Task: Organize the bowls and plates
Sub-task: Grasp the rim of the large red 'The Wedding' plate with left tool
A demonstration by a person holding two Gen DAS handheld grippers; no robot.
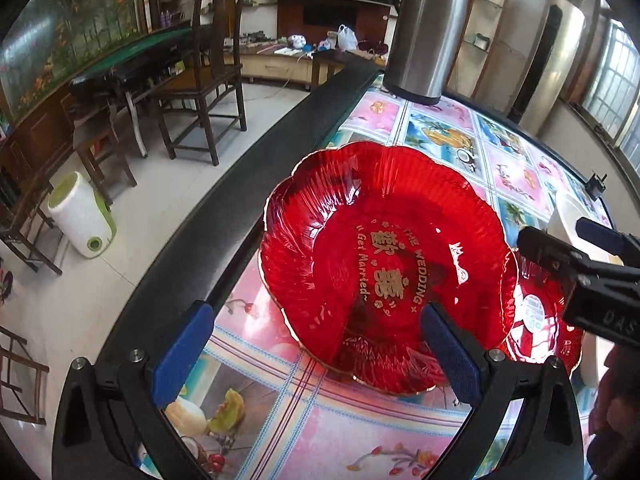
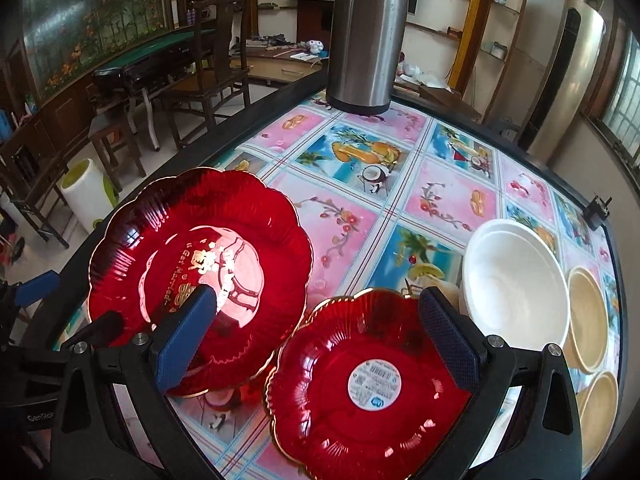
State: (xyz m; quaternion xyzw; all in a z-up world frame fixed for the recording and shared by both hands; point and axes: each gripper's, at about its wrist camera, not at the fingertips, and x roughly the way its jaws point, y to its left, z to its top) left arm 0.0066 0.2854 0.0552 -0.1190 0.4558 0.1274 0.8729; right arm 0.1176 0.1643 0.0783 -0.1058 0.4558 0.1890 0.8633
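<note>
Large red plate [image 1: 384, 264], scalloped gold rim, gold lettering "THE WEDDING / Get Married" in the well. It sits near the left edge of the table [image 2: 400, 200], on a patterned cloth of pink and blue fruit panels. In the right wrist view the same plate [image 2: 200, 276] appears tilted, its near edge raised off the cloth, though this is hard to confirm.

Small red plate [image 2: 368, 392], same scalloped form, round white barcode sticker in its centre. It lies just right of the large one, the rims overlapping or touching.

White bowls [image 2: 516, 284], stacked, just right of the small plate. Beyond them two tan bowls [image 2: 588, 320] near the right table edge.

Left gripper [image 1: 316, 344]: jaws spread wide, holding nothing; its right blue pad overlaps the large plate's near part, its left pad stands over the cloth by the table edge.

Right gripper [image 2: 316, 336]: jaws also wide apart, empty; it hangs above the small plate, which shows between its pads.

Steel thermos jug [image 2: 368, 40] upright at the far table edge. Black plug adapter [image 2: 598, 210] at the right edge. Wooden chair [image 1: 212, 76] and a white-green bin [image 1: 82, 220] on the floor to the left.
</note>
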